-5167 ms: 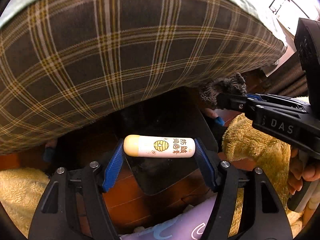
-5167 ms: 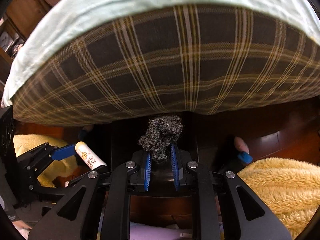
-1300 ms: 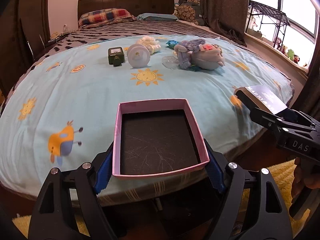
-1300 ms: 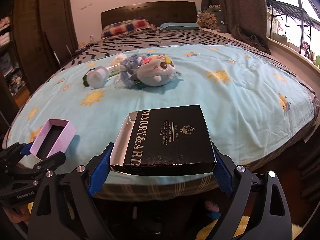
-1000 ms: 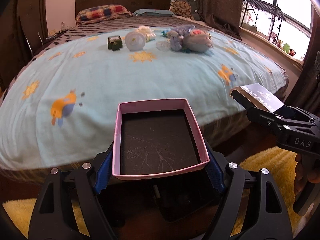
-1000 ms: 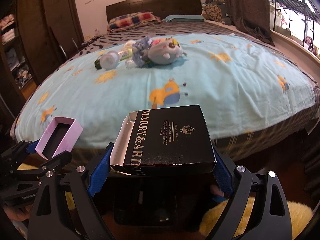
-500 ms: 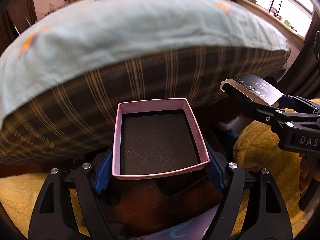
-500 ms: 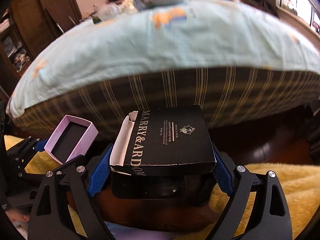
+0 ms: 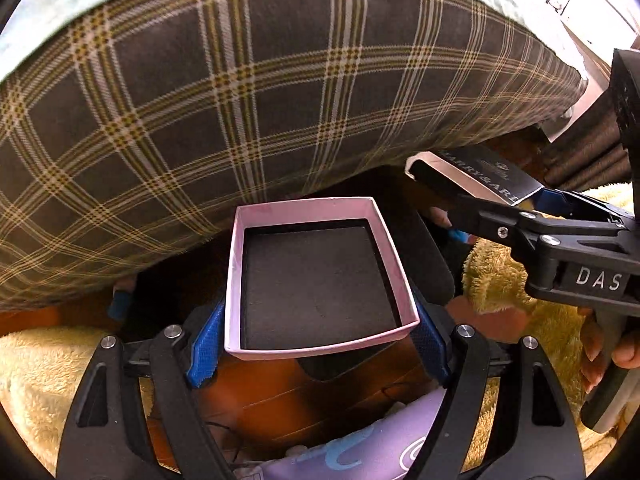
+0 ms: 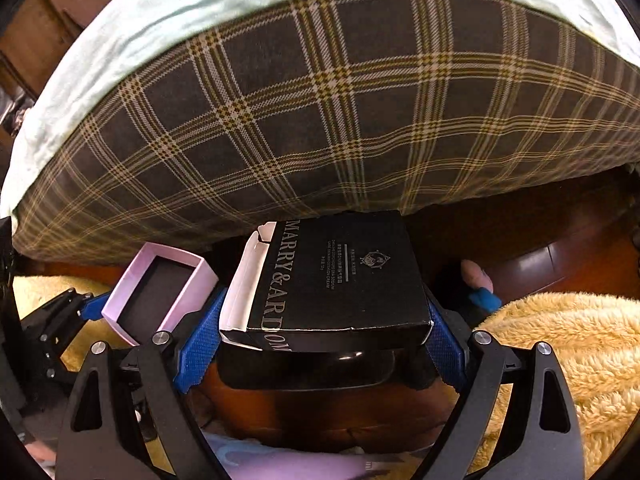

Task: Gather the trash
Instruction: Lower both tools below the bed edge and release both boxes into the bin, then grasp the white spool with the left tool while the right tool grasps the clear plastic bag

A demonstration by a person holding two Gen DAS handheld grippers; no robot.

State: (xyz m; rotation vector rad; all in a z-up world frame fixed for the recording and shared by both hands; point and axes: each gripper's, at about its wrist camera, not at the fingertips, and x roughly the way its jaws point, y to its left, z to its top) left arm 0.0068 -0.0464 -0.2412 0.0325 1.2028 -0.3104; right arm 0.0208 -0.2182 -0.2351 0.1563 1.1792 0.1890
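Observation:
My left gripper (image 9: 318, 344) is shut on an open pink box (image 9: 316, 280) with a black inside, its blue pads pressing both long sides. That box also shows at the left of the right wrist view, pink box (image 10: 160, 292), with the left gripper (image 10: 80, 308) behind it. My right gripper (image 10: 320, 340) is shut on a flat black box (image 10: 340, 276) with pale lettering and a torn white end flap. In the left wrist view the black box (image 9: 488, 176) and the right gripper (image 9: 520, 216) sit at the right. Both boxes hang over a dark glossy container (image 10: 304, 368) on the floor.
The plaid side of the bed (image 10: 340, 100) fills the upper half of both views. A fluffy yellow rug (image 10: 560, 352) lies right and left on the wooden floor (image 9: 320, 396). A purple bag (image 9: 360, 448) sits near the bottom. A person's foot (image 10: 472, 276) stands by the container.
Both grippers have sunk from the height of the bed top to below the mattress edge and tilted downward. Each still grips its box; the dark container has come into view under them.

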